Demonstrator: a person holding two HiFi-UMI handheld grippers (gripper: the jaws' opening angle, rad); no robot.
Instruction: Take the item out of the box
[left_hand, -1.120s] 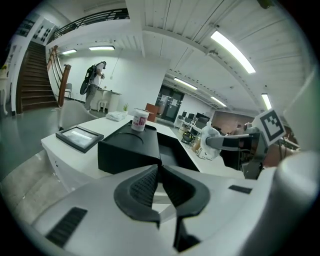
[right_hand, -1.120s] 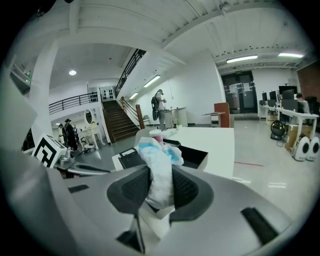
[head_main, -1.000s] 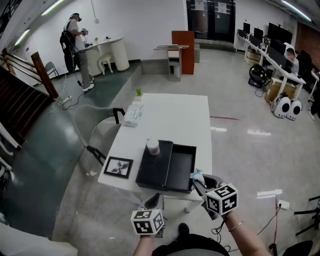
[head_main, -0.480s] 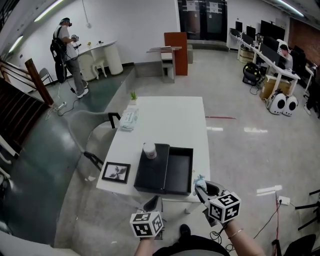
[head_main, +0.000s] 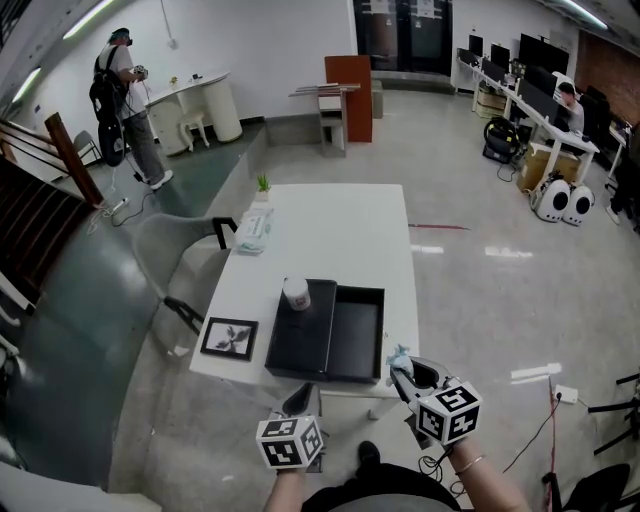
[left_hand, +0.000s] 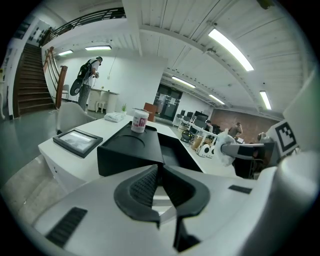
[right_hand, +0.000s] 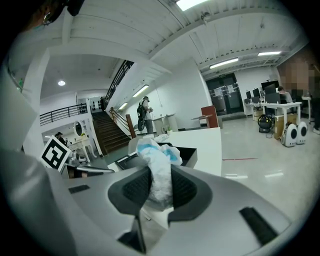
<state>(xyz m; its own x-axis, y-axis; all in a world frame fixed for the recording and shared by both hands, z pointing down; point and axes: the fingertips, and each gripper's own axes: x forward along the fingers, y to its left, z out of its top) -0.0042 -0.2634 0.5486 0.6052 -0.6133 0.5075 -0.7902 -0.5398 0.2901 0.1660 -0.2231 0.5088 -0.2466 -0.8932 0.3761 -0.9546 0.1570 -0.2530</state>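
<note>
Since a second ago, the right gripper (head_main: 398, 368) has drawn back a little from the near right corner of the black box (head_main: 358, 335), toward us. It carries the crumpled white and blue item (right_hand: 158, 162) with it. Then the item sat right against that corner. Now it hangs just beside the box, past the near edge of the desk (head_main: 350, 235) and over the floor. Our head has shifted slightly too, so the desk sits a touch further left in the head view. The box has not moved on the desk.

The right gripper's jaws are closing at a narrow gap, with the item pinched between the pads and bulging out above them. The left gripper (left_hand: 160, 172) is low at the near edge of the desk, in front of the box, its jaws together on nothing.

The box lies open, and its deep half looks bare from above. Its flat half, likely the lid (head_main: 305, 335), lies touching it on the left. A white cup (head_main: 296, 293) stands on the lid's far corner. A picture frame (head_main: 229, 338) lies just left of the lid.

We judge the removal essentially done, since the item is out and clear of the box. What may remain is setting it down. The item looks light and soft, so it could slip if the jaws loosen.
</note>
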